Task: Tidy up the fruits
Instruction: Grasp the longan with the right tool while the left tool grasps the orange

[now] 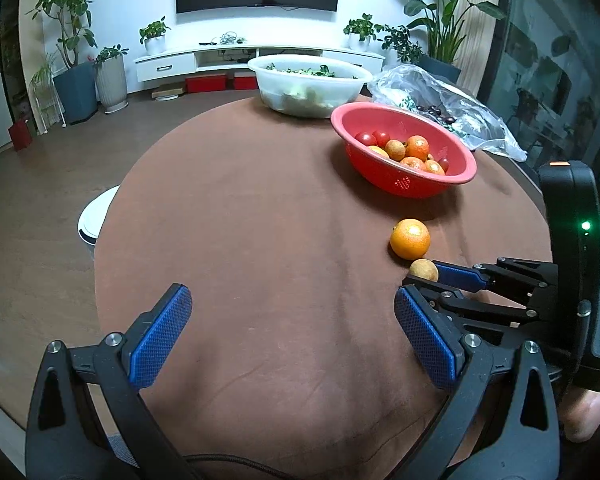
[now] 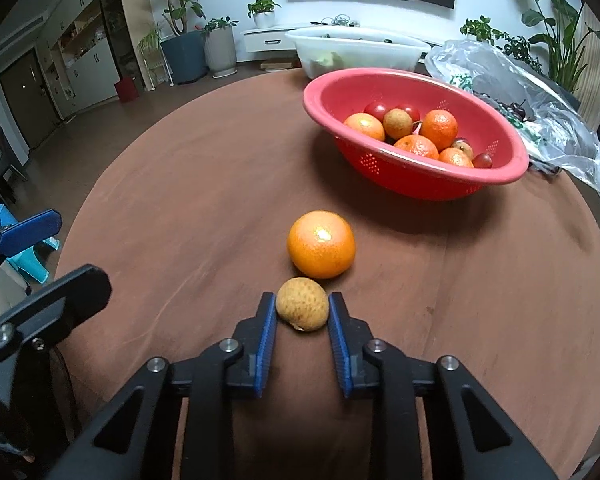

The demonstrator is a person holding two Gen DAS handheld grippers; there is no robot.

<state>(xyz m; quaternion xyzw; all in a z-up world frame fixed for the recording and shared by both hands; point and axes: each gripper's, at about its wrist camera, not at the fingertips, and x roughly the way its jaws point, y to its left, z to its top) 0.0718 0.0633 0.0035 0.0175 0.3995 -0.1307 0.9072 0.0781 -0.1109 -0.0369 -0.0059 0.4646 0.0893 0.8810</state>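
Note:
My right gripper (image 2: pixel 302 307) is shut on a small tan longan (image 2: pixel 302 309), low over the brown table; in the left wrist view the longan (image 1: pixel 424 270) sits at the right gripper's tips (image 1: pixel 420 276). An orange (image 2: pixel 321 244) lies on the table just beyond it, also in the left wrist view (image 1: pixel 410 239). The red colander bowl (image 2: pixel 500 148) further back holds oranges, longans and cherry tomatoes; it also shows in the left wrist view (image 1: pixel 404 184). My left gripper (image 1: pixel 292 312) is open and empty over the table's near middle.
A white tub of greens (image 1: pixel 312 84) stands at the table's far edge. A clear plastic bag with cherries (image 1: pixel 452 112) lies behind the red bowl. The round table (image 1: pixel 240 220) is covered in brown cloth. A white stool (image 1: pixel 96 216) stands to its left.

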